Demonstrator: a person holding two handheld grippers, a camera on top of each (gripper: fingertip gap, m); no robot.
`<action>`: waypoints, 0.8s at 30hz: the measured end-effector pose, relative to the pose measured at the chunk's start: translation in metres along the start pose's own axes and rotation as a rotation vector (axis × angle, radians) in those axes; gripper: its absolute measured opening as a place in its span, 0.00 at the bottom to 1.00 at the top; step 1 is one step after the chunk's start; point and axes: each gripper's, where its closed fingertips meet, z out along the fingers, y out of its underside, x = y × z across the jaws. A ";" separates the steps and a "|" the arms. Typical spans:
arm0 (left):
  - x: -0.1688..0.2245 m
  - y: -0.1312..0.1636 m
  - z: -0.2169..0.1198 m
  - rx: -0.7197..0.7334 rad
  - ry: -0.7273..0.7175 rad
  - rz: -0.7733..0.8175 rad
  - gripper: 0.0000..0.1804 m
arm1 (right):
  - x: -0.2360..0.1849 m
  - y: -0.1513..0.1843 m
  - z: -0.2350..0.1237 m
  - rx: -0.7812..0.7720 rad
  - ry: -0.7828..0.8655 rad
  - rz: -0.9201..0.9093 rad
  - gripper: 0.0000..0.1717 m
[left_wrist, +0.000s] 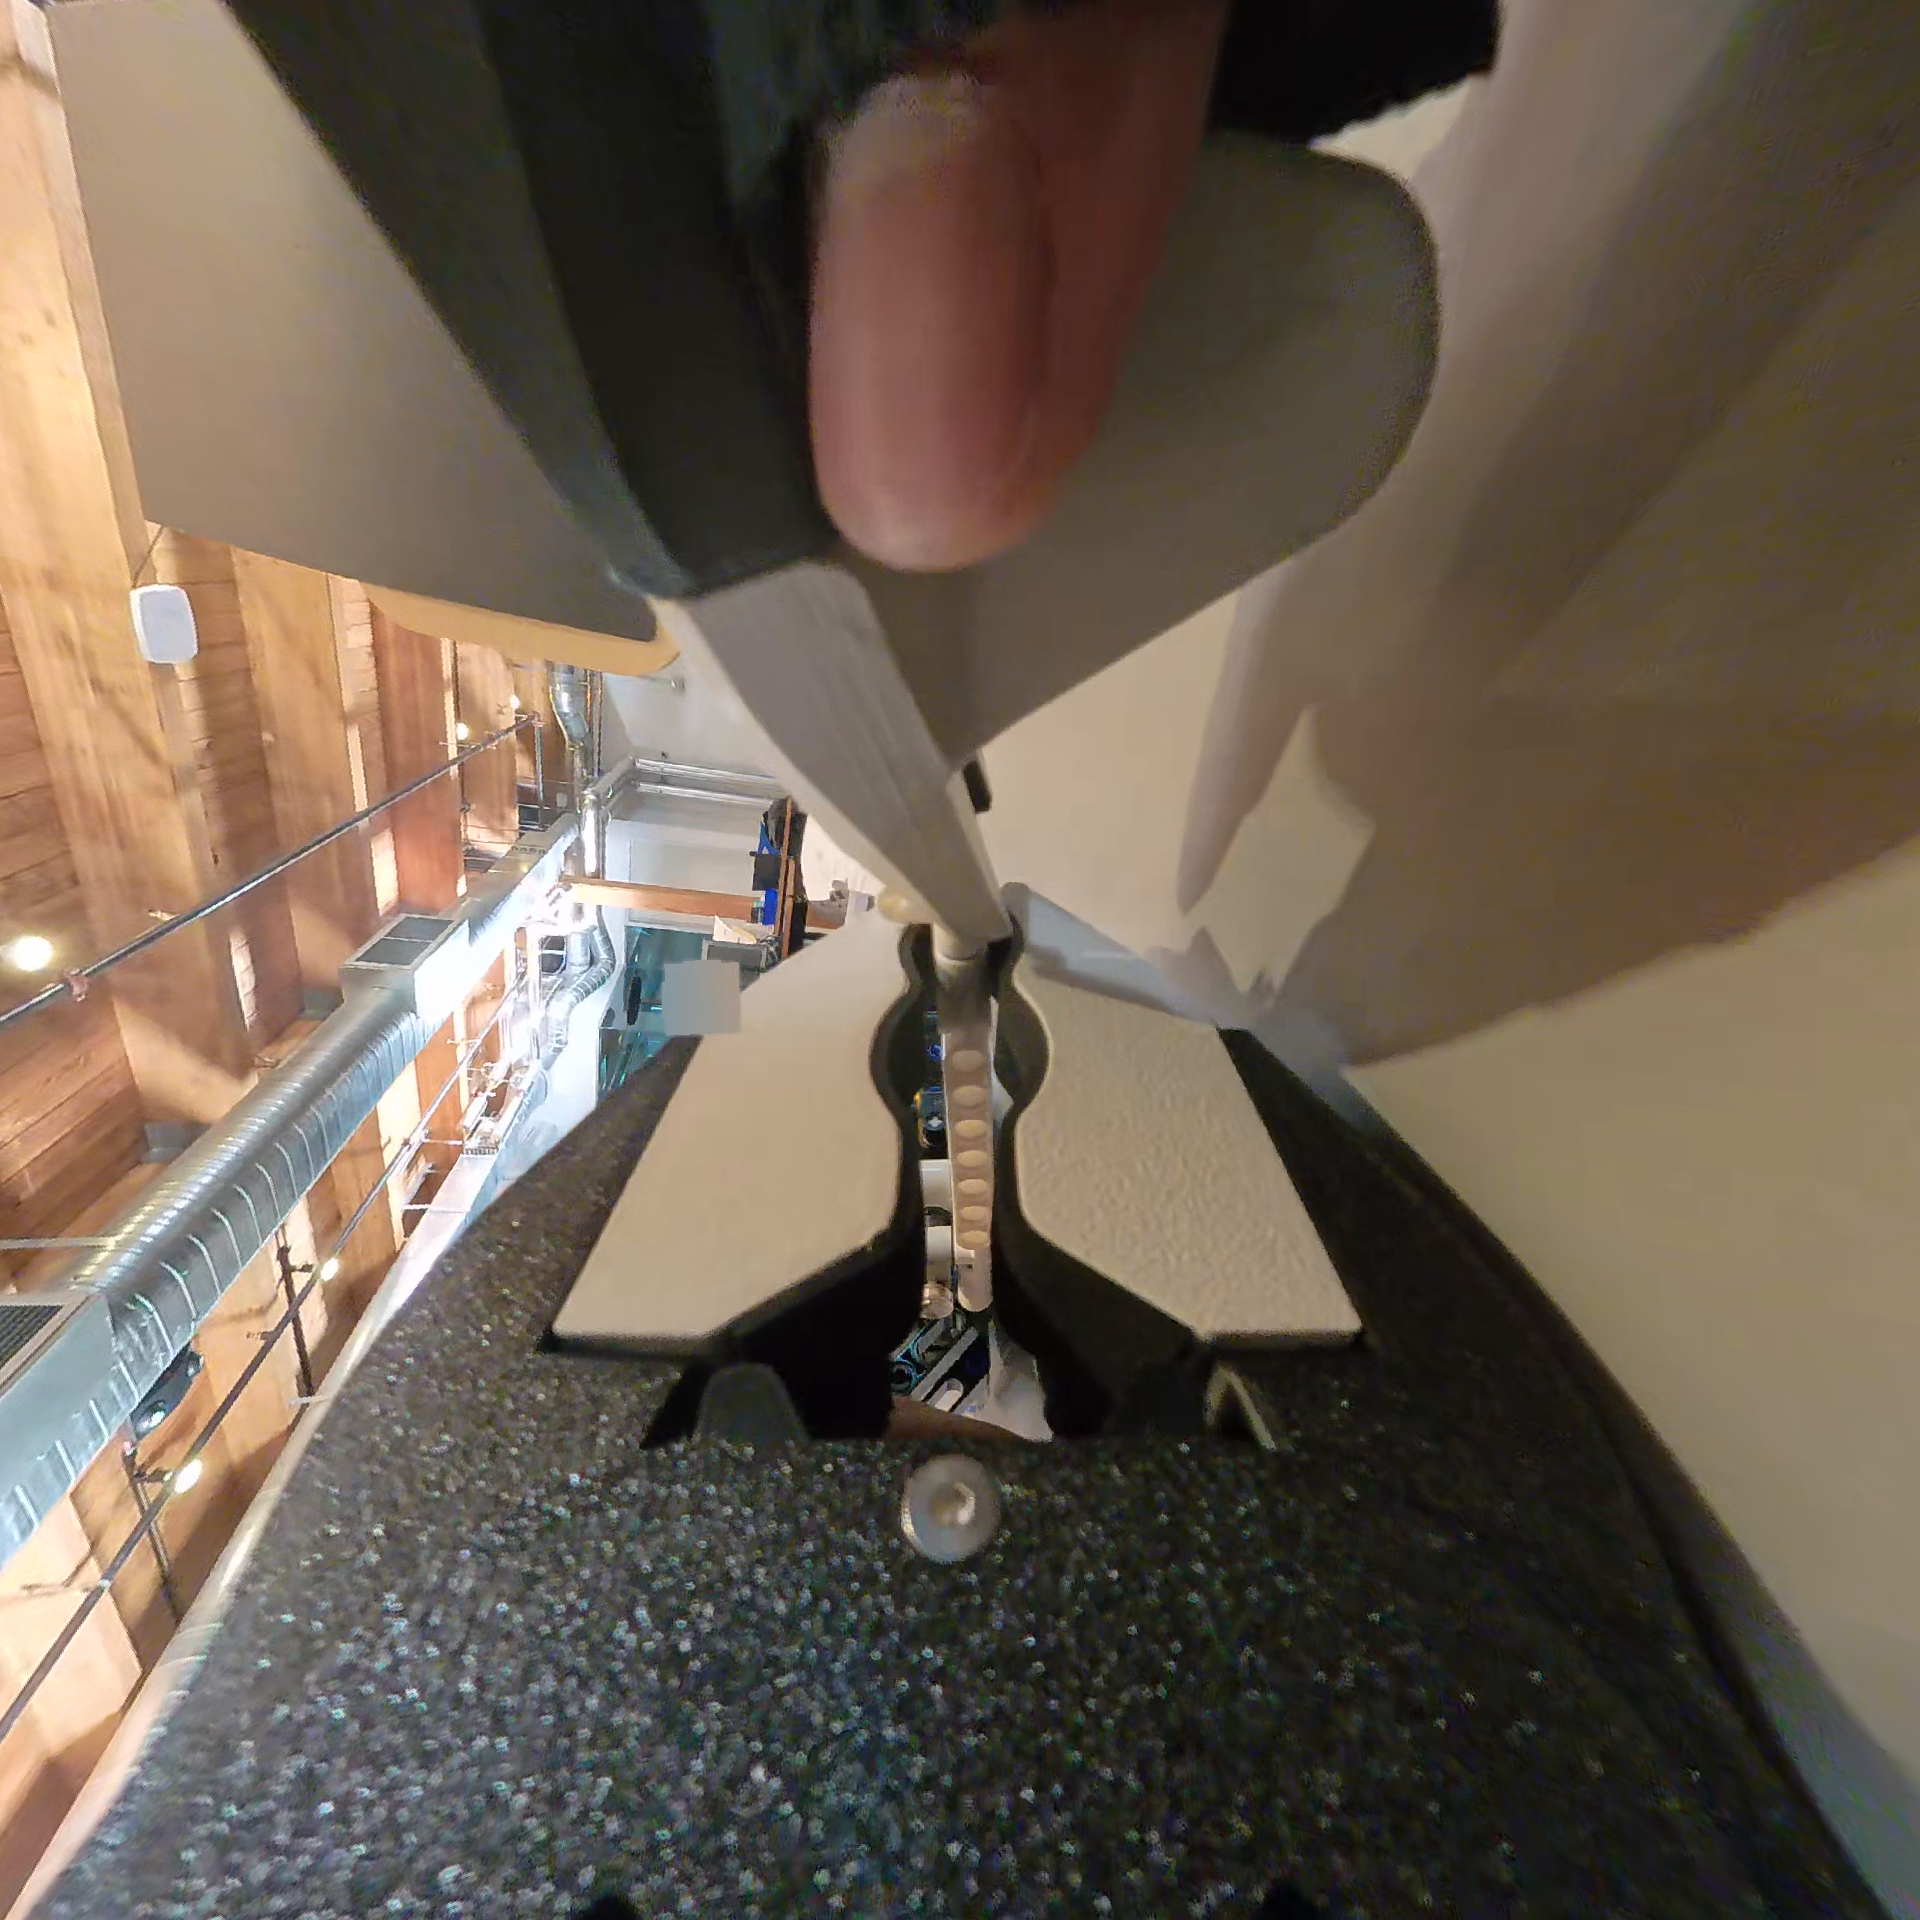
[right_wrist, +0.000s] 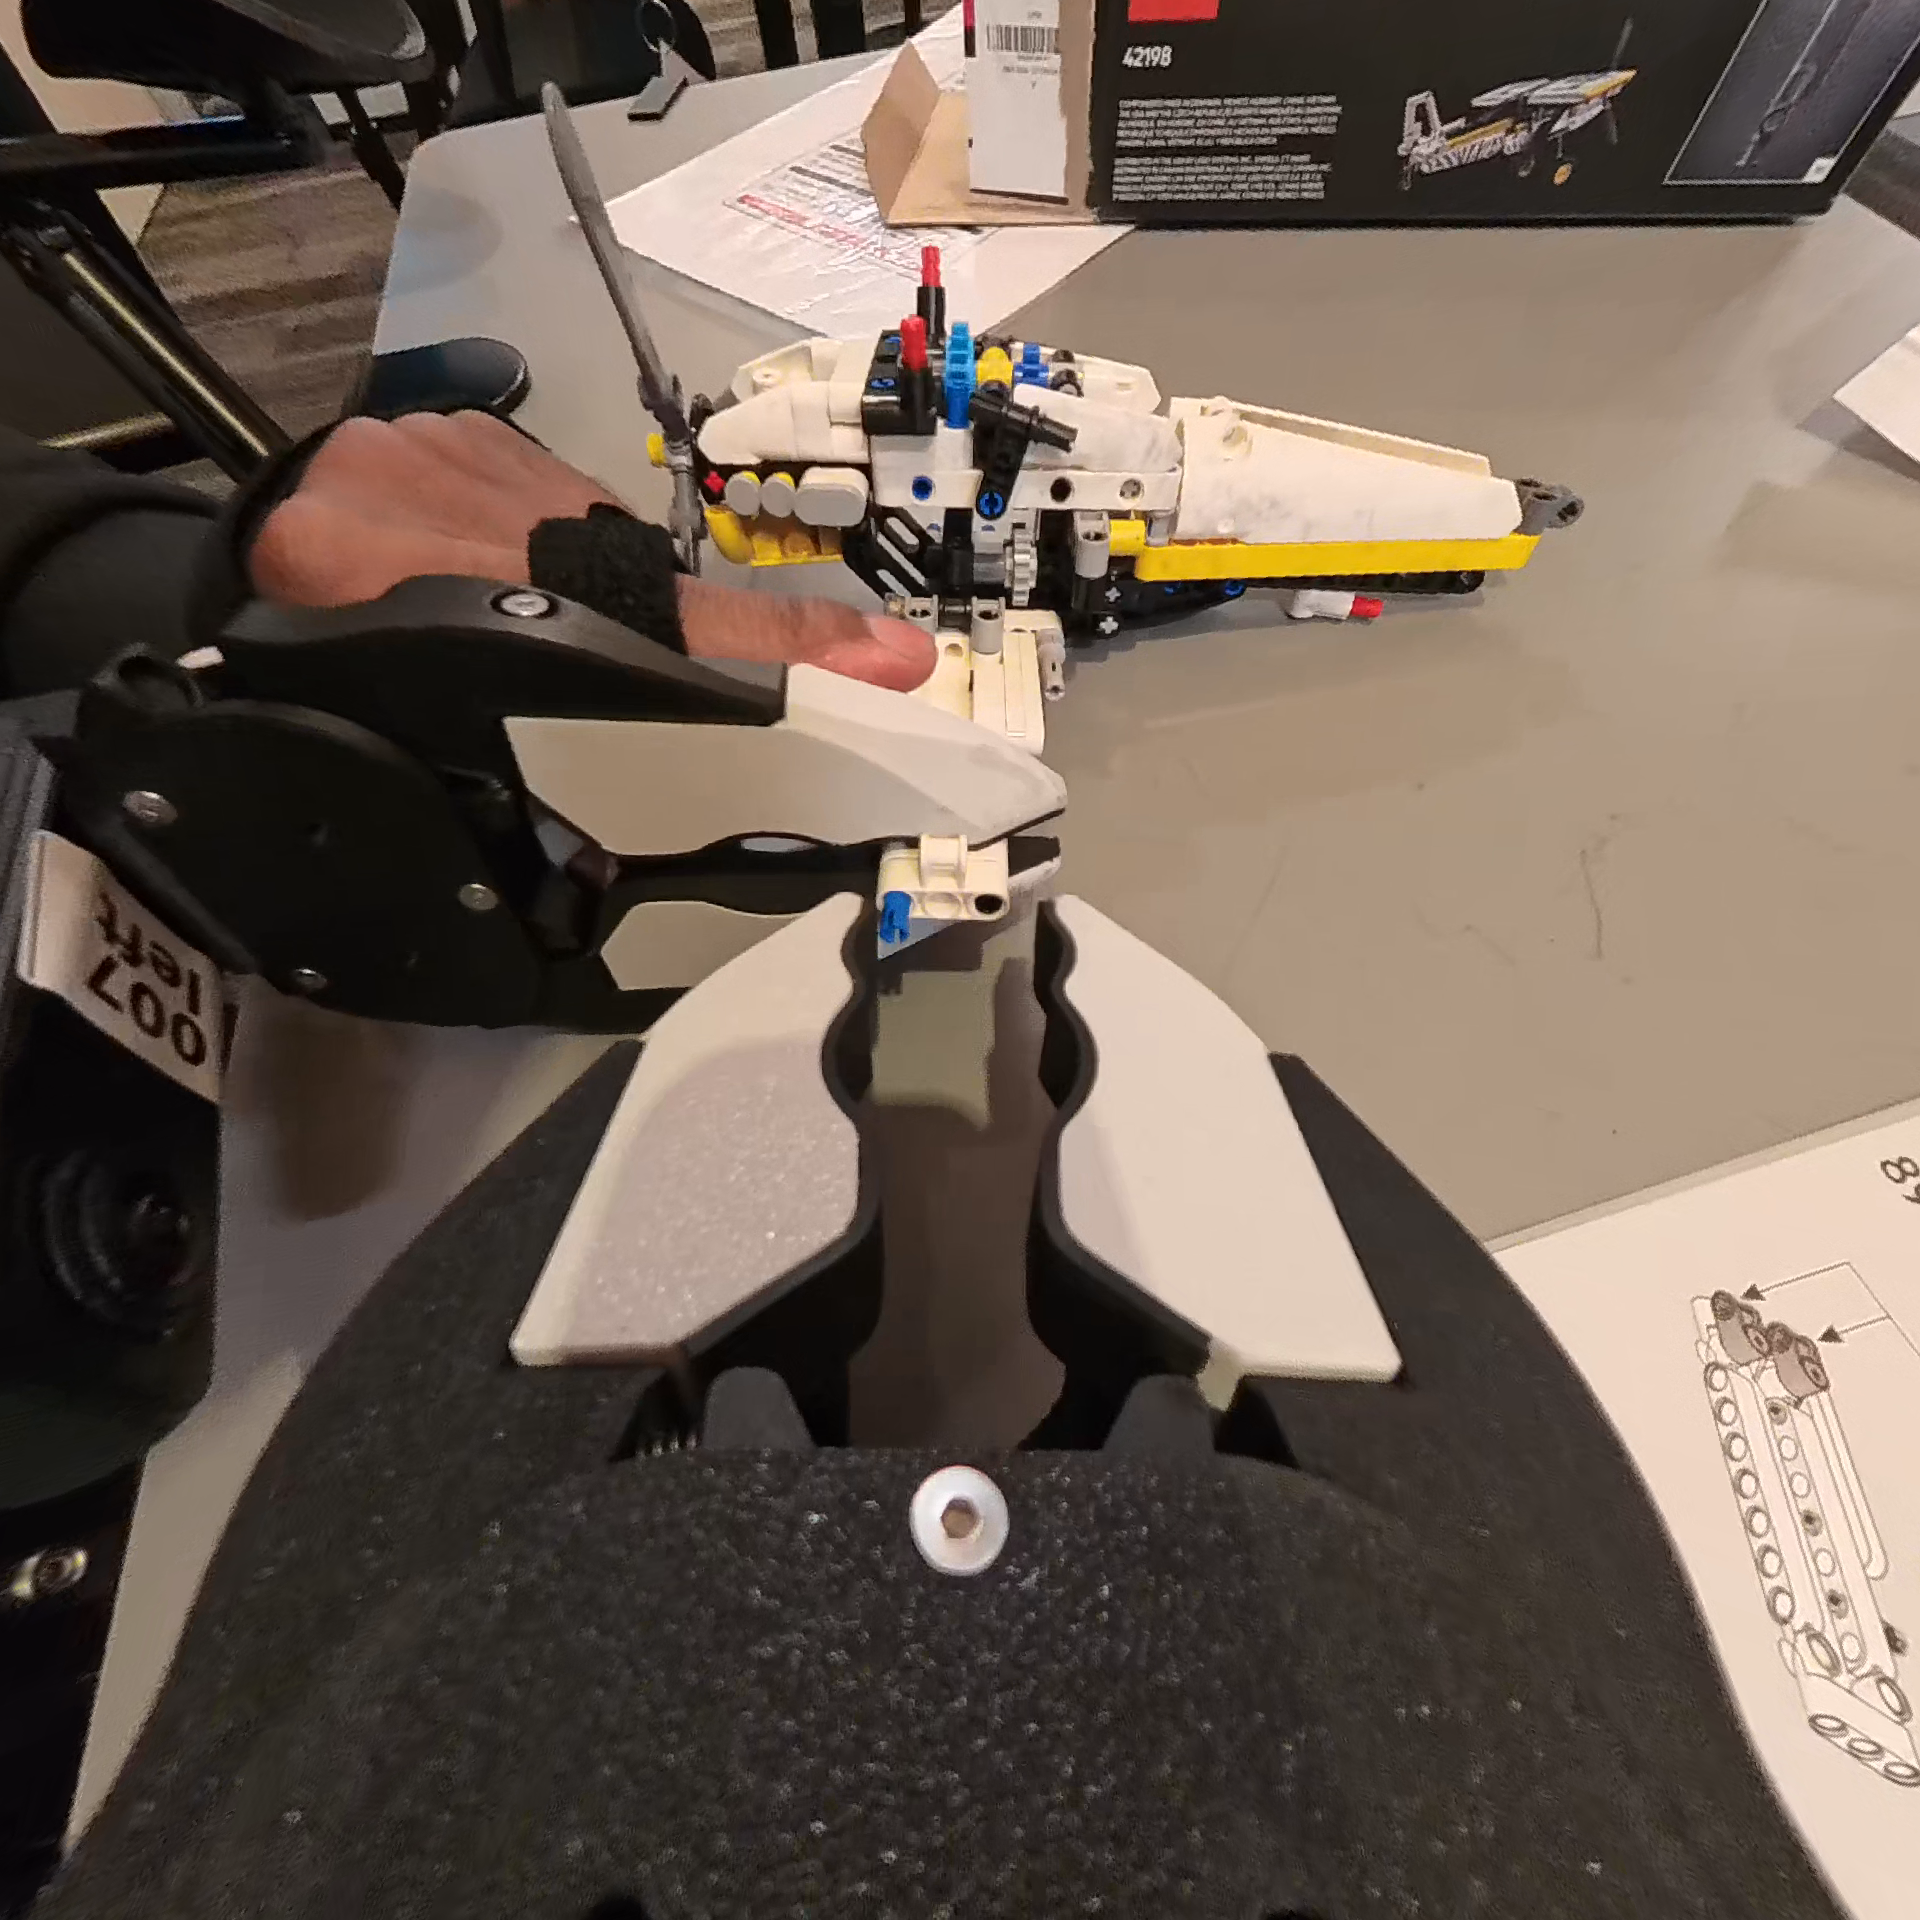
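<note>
Right wrist view: left gripper (right_wrist: 1023, 842) comes in from the left, lying on its side, closed on a white holed beam (right_wrist: 945, 878) with a blue pin (right_wrist: 891, 920) at its left end. The beam's long axis runs across the jaws, left to right in this view. Right gripper (right_wrist: 951, 935) sits just below the beam, jaws parted, nothing between the pads. Plane model (right_wrist: 1039, 488) lies beyond, nose left, tail right, well apart. Grey table (right_wrist: 1455, 831) bare to the right; booklet (right_wrist: 1766, 1455) near right edge, box (right_wrist: 1455, 104) at the far edge. Left wrist view: the beam (left_wrist: 971, 1143) is pinched lengthwise between the pads.
</note>
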 end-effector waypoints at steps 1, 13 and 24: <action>0.000 0.000 0.000 0.001 0.003 -0.001 0.05 | 0.000 0.000 0.001 -0.003 -0.001 -0.002 0.17; 0.003 -0.002 -0.003 0.043 0.029 -0.003 0.06 | -0.005 0.002 0.003 -0.018 -0.014 -0.138 0.14; 0.006 -0.010 -0.006 0.098 0.048 -0.006 0.06 | -0.007 0.009 -0.006 -0.017 -0.002 -0.146 0.13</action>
